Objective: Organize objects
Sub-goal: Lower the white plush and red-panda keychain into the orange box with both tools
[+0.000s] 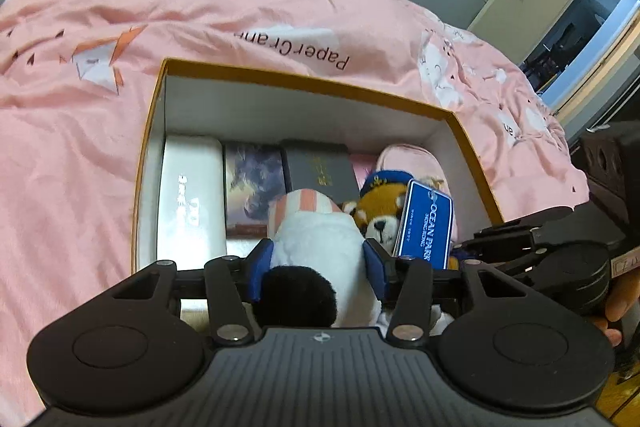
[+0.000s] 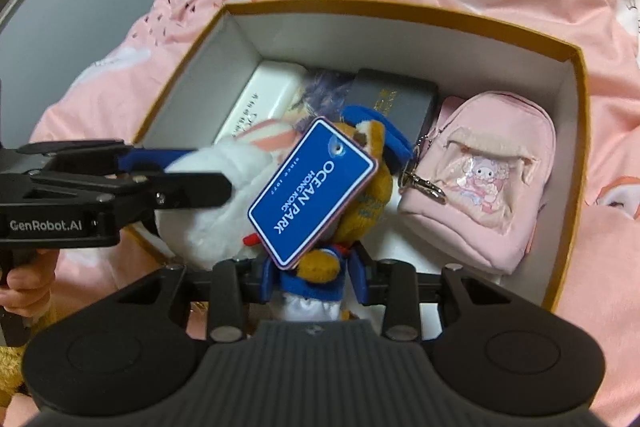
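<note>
Box (image 1: 308,83) on bed already holds white case, 2 small boxes & pink mini backpack (image 2: 480,179); L gripper (image 1: 318,263) fingers clamp white plush (image 1: 320,239), R gripper (image 2: 316,275) fingers clamp red-panda plush (image 2: 360,203), both over box, not yet dropped in.

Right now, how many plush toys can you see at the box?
2. The white plush sits between the left gripper pads; the brown sailor plush is in the right gripper. Others may be hidden beneath.
</note>
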